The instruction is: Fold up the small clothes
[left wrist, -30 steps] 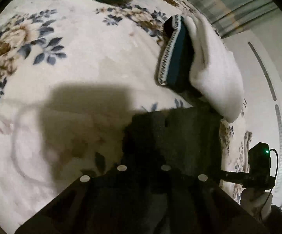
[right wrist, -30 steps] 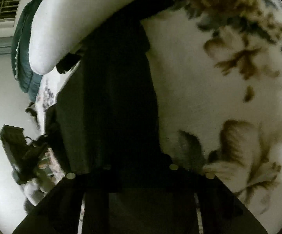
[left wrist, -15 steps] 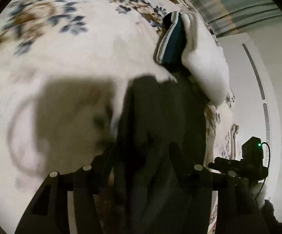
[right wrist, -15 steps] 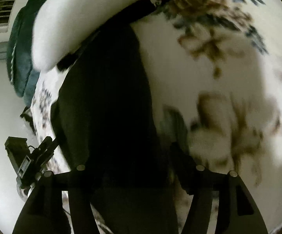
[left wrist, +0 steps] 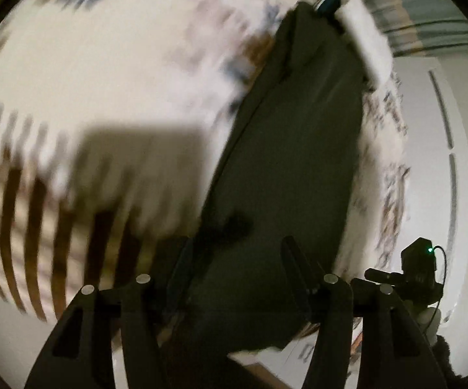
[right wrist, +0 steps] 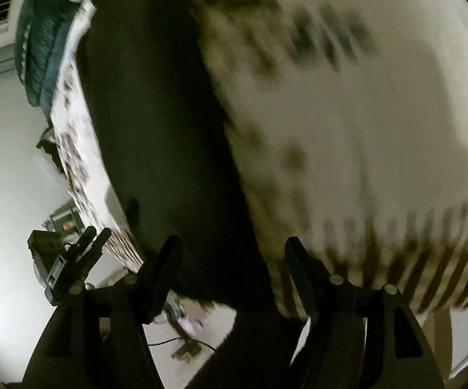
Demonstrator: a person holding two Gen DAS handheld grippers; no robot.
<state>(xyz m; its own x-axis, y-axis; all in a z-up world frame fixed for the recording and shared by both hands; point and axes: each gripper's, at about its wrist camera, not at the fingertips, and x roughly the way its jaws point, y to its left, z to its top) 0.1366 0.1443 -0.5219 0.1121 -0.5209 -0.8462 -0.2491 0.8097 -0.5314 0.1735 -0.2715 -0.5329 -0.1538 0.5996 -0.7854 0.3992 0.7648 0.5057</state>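
Floral blanket (left wrist: 111, 64) is seen blurred across both views. Dark garment (left wrist: 292, 162) is laid lengthwise, centre frame, its near end between the spread fingers of the left tool (left wrist: 234, 259) and right tool (right wrist: 230, 259); neither grips. Soft, limp, light cloth is judged; near corners should be pinched.

A long dark, near-black cloth garment (left wrist: 286, 168) lies stretched out lengthwise over a cream floral blanket (left wrist: 111, 74) on the bed, close to the bed's edge. In the left wrist view it runs from the lower middle up toward the top right, smooth and flat, with a seam or fold line along its left edge. Its far end reaches a stack of folded clothes: a teal knitted piece (right wrist: 39, 42) and a white fleecy one (left wrist: 368, 35). Its near end hangs over the bed's edge in the right wrist view (right wrist: 169, 149).
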